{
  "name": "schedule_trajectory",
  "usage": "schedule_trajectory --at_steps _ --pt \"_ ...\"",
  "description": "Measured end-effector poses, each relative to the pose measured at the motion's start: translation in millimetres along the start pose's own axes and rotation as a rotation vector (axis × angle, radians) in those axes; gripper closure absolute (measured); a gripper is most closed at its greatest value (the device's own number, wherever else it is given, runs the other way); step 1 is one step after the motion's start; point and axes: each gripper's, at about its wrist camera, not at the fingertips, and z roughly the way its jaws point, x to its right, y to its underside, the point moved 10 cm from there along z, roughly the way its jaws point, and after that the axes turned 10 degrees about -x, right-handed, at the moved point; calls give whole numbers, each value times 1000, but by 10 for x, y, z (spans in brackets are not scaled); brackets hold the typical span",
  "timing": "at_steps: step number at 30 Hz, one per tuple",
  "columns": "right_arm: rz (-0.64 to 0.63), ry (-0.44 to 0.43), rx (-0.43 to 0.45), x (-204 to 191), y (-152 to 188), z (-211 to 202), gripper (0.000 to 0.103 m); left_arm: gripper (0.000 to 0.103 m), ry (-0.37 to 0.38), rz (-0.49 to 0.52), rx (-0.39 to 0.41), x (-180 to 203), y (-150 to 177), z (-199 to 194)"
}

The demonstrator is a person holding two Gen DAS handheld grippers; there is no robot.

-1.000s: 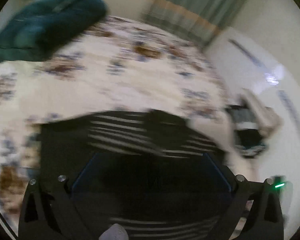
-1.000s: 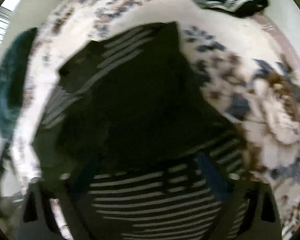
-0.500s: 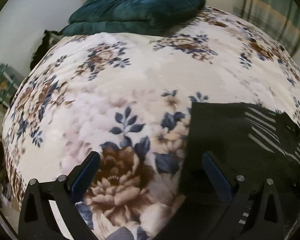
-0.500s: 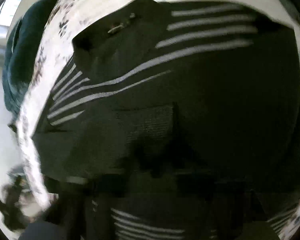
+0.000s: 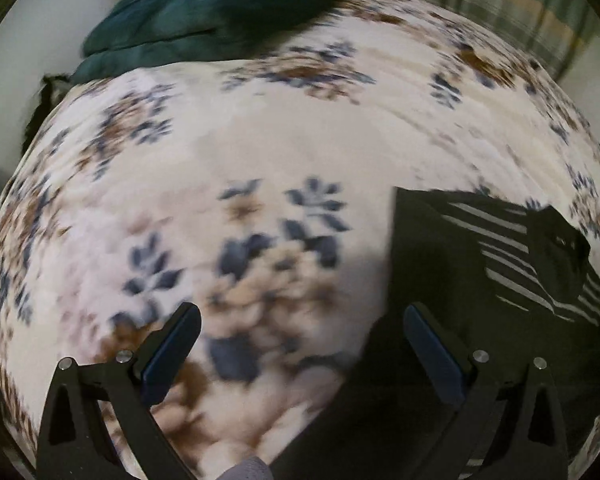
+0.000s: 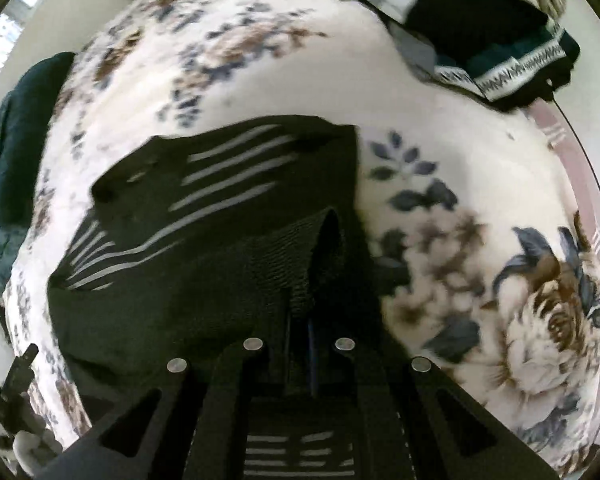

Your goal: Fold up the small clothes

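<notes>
1. right wrist view: the right gripper [image 6: 300, 344] points steeply down at a floral bedspread [image 6: 480, 184] and is clenched on a fold of a black garment with white stripes [image 6: 220, 216]. the jaws have just been closing, and a ridge of knit cloth rises out from between them.
2. the garment lies spread over the bedspread ahead of the gripper, its striped panel farthest away. its right edge runs straight, which reads as a fold line already made.
3. pinching the near edge looks like the start of a lift, so that this part can be carried over the rest.
4. left wrist view: the left gripper [image 5: 300, 344] hangs over bare bedspread [image 5: 300, 140] with its jaws wide apart and nothing between them. the blue pads are clear of the cloth.
5. in this view the garment [image 5: 500, 280] sits to the right, with its near part running under the right-hand finger; whether it touches is unclear.
6. a dark teal blanket [image 5: 220, 12] is heaped at the far end of the bed.
7. a pile of other clothes [image 6: 480, 32] lies at the far corner, well apart from the garment, probably waiting for their turn or already done.
</notes>
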Motion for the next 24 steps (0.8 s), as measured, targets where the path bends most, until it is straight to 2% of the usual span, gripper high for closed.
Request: schedule_trajectory --at_steps 4,6,7,8,9,10,11,14,16,17,18,19,21,22,24 --pt "29 53 -88 114 22 219 92 0 -40 80 -52 212 -24 232" --pt "52 64 -104 83 48 191 80 0 -43 81 -53 175 17 210" --pt "56 47 -86 6 59 105 71 0 -38 72 -52 136 51 189" --pt "48 24 -62 -90 66 16 60 0 -19 46 -56 63 103 155" --pt "31 -1 -40 -216 68 -59 56 0 -2 24 -60 29 136 150" --pt "0 -44 -25 -418 72 -126 50 2 42 -7 -71 -19 189 138" --pt "-38 -89 -28 -619 77 -152 49 5 105 -36 -82 -39 245 134" --pt "-199 -231 -104 -1422 85 -35 49 23 288 -106 -147 14 408 232" --pt "-342 -314 -177 -2101 84 190 47 54 365 -115 -170 103 459 322" --pt "-385 -327 -195 -2300 83 275 47 62 386 -108 -176 150 482 362" --pt "-450 -330 -221 -2576 79 425 47 79 411 -100 -184 203 499 398" --pt "-490 -320 -240 -2750 84 540 47 88 439 -97 -187 245 508 415" --pt "-569 -283 -292 -3100 70 859 47 91 453 -90 -172 273 507 405" --pt "-601 -263 -312 -3231 64 1006 47 98 458 -87 -165 272 510 398" --pt "-646 -229 -337 -3376 63 1207 47 100 473 -96 -160 230 517 397"
